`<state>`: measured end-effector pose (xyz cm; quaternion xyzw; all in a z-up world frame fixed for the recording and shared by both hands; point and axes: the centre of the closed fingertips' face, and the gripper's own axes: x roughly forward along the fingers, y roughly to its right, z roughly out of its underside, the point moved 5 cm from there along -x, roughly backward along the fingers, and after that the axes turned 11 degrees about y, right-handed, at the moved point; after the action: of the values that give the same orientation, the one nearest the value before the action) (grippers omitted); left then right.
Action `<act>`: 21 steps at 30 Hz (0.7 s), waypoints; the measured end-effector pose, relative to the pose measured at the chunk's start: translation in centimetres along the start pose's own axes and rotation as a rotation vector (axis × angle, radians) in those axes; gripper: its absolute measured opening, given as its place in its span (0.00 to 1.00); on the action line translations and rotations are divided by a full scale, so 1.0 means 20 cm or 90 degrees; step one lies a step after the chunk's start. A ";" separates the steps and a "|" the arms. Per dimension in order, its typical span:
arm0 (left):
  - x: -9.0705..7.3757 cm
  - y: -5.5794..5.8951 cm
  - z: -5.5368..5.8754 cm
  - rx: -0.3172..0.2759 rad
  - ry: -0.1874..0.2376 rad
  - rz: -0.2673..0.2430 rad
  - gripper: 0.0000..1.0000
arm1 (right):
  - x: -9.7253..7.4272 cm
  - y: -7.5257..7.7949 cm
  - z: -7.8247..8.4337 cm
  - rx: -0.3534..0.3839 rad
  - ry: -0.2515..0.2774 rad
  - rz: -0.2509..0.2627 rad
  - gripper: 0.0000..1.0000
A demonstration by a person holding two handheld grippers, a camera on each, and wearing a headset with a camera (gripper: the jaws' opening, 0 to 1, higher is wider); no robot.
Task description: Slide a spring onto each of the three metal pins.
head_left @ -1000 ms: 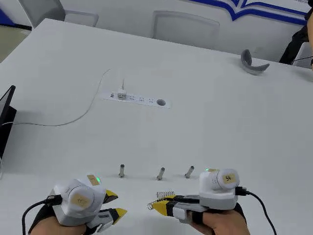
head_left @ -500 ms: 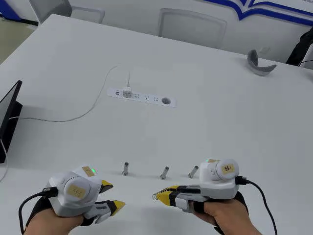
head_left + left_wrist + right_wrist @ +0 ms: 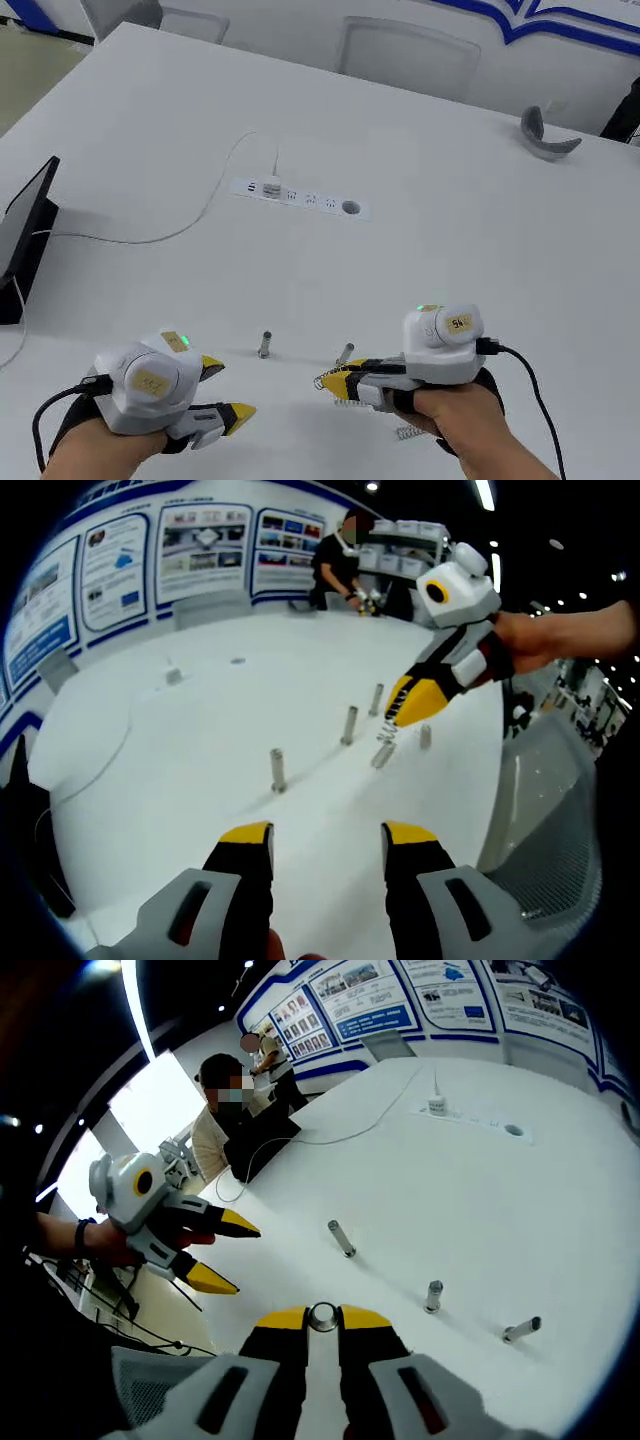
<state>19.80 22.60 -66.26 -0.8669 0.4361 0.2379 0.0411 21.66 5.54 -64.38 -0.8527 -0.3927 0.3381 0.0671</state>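
Right gripper (image 3: 325, 380): jaws clamped on a spring (image 3: 322, 1316), held just near of the middle pin (image 3: 345, 353). Left gripper (image 3: 230, 390): jaws apart, empty, at near left. All three pins (image 3: 433, 1296) stand bare on the desk (image 3: 450, 220). A loose spring (image 3: 407, 433) lies near right.

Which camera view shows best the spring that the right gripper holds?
The left gripper view. There the spring is seen from the side, with its coils sticking out below the yellow tips of the right gripper. The right gripper view shows it end-on, as a small ring between the shut jaws. The head view shows a tiny coil.
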 end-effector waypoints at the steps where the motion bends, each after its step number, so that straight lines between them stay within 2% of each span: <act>1: 0.00 -0.01 0.00 -0.002 0.001 -0.002 0.45 | 0.01 0.00 -0.01 -0.005 -0.002 -0.001 0.12; 13: -0.04 -0.05 0.00 -0.026 0.013 -0.019 0.52 | 0.12 0.02 -0.10 -0.041 -0.024 -0.009 0.12; 21: -0.06 -0.08 0.01 -0.043 0.018 -0.034 0.56 | 0.19 0.01 -0.12 -0.046 -0.033 -0.010 0.12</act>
<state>20.32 24.52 -66.12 -0.8823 0.4052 0.2394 0.0119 25.07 8.46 -64.74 -0.8424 -0.4129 0.3450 0.0285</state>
